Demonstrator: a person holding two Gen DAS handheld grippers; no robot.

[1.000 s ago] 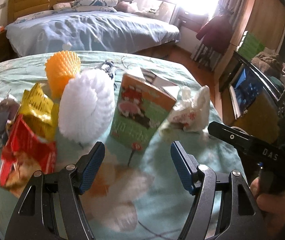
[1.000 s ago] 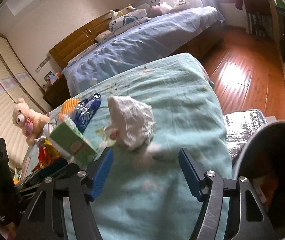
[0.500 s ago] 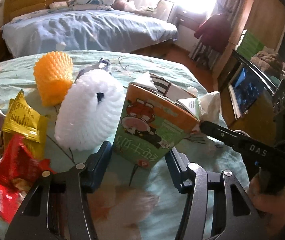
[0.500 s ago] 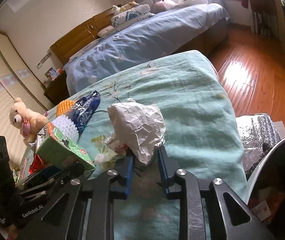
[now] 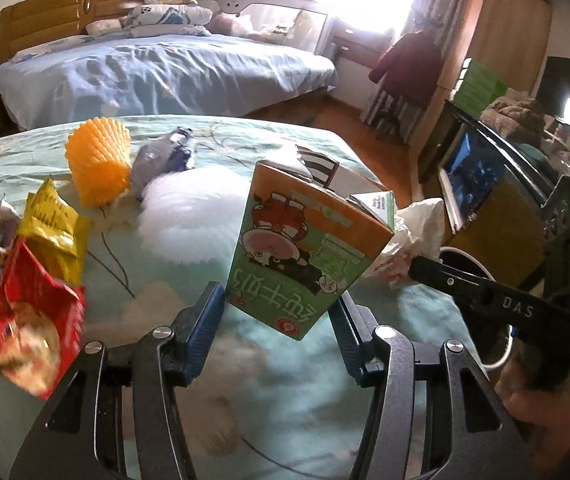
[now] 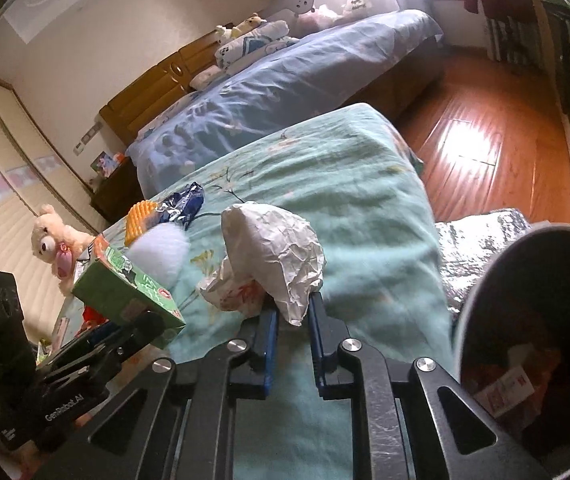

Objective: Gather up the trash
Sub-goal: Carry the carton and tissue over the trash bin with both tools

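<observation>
Green/orange cartoon carton [image 5: 305,256], white crumpled paper [image 6: 277,248], teal floral cloth [image 6: 365,184]

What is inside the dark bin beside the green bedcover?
The dark bin already holds some trash: a white and red packet lies near its wall. Most of the inside is in shadow, and its bottom cannot be seen.

The left tool [image 5: 279,310] grips a green and orange carton [image 5: 305,256], tilted and lifted off the counter [image 5: 245,380] with its teal floral cloth. Behind it lie white foam netting [image 5: 193,220], an orange foam sleeve [image 5: 99,162], a yellow wrapper [image 5: 55,232] and a red snack bag [image 5: 33,320]. The right tool [image 5: 413,268] pinches crumpled white paper [image 5: 417,236].
</observation>
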